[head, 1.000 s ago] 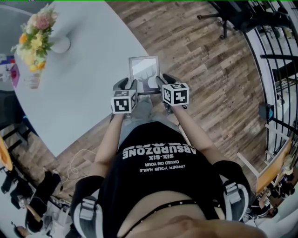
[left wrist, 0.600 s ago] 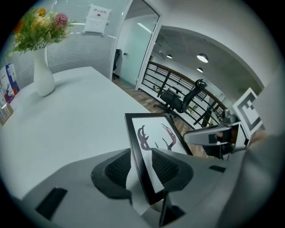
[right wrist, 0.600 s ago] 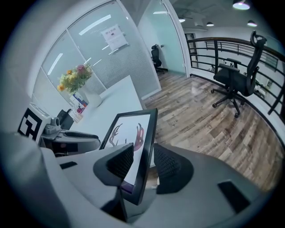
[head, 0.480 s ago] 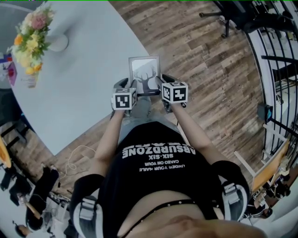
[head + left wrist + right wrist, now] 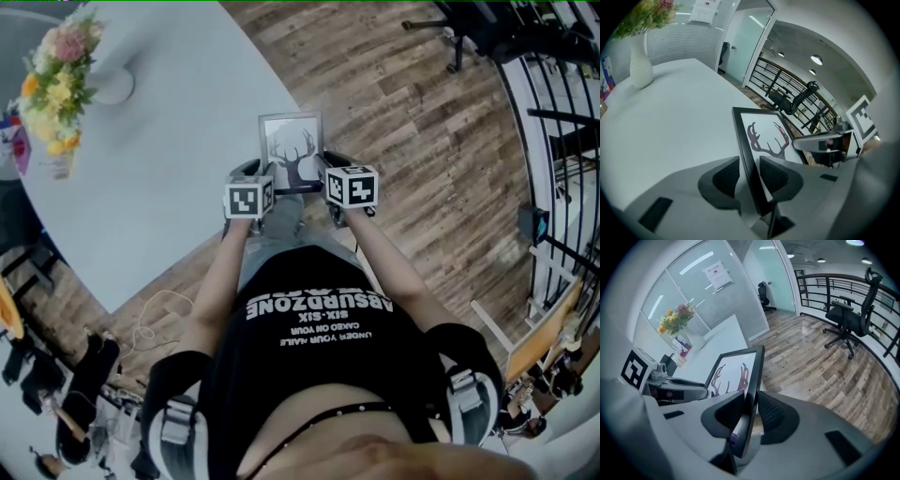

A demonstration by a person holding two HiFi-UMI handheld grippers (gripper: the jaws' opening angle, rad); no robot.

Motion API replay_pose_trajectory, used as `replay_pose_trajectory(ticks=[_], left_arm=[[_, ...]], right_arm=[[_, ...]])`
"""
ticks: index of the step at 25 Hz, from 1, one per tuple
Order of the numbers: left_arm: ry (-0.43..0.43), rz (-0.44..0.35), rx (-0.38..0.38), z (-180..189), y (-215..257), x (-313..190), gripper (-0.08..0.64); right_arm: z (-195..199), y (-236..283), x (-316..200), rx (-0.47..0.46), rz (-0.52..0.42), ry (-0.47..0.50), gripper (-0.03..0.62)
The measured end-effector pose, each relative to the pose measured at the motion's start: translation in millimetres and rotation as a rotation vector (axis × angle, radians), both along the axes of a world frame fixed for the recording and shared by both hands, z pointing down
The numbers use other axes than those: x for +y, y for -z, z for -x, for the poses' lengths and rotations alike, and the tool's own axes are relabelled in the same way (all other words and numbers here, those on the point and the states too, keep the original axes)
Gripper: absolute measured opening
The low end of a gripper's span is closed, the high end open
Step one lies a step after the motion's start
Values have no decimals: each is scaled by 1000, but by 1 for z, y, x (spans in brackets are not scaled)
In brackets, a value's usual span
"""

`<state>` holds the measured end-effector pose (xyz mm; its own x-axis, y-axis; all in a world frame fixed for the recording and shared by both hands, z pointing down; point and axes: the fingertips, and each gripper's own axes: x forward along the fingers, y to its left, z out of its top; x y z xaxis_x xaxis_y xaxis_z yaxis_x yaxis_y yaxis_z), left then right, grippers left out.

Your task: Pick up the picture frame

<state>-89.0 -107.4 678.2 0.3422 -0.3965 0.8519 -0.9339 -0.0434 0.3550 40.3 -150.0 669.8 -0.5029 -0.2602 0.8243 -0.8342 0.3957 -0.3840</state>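
The left gripper (image 5: pixel 750 176) pinches the upright picture frame's (image 5: pixel 292 150) left edge. The right gripper (image 5: pixel 749 412), jaws just closing, pinches its right edge, mid-picture.

**Table** (image 5: pixel 169 159): pale grey top with a rounded edge.
- Vase (image 5: pixel 120 87): white, upright, at the table's far left. It holds flowers (image 5: pixel 61 80) in pink, yellow and orange.
- Card (image 5: pixel 684 348): colour-printed and upright, also at the table's far left. Its print is too small to read.
- Frame (image 5: pixel 292 150): black rim with an antler print, upright at the table's near edge, by the rounded corner.

**Floor** (image 5: pixel 422 141): brown wood planks around the table.
- Cable (image 5: pixel 155 323): white and looped, just off the table's near edge.
- Chair (image 5: pixel 848 319): black, on a wheeled base, well apart from the table.
- Railing (image 5: pixel 562 141): black bars, farther from the table than the chair.
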Motion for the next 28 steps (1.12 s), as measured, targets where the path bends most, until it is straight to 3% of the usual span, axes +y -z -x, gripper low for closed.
replay_pose_trajectory(ticks=[6,17,28], left_arm=[[-32,17,-15,2,-1,0,132],[0,69,-1,2,0,1,95],[5,4,-10,4,20,-2,95]], right_arm=[[1,0,-2,-22,5,-20,97],[0,2,-1,9,30,-52,89],[1,23,-4,0,-12,-62,87]])
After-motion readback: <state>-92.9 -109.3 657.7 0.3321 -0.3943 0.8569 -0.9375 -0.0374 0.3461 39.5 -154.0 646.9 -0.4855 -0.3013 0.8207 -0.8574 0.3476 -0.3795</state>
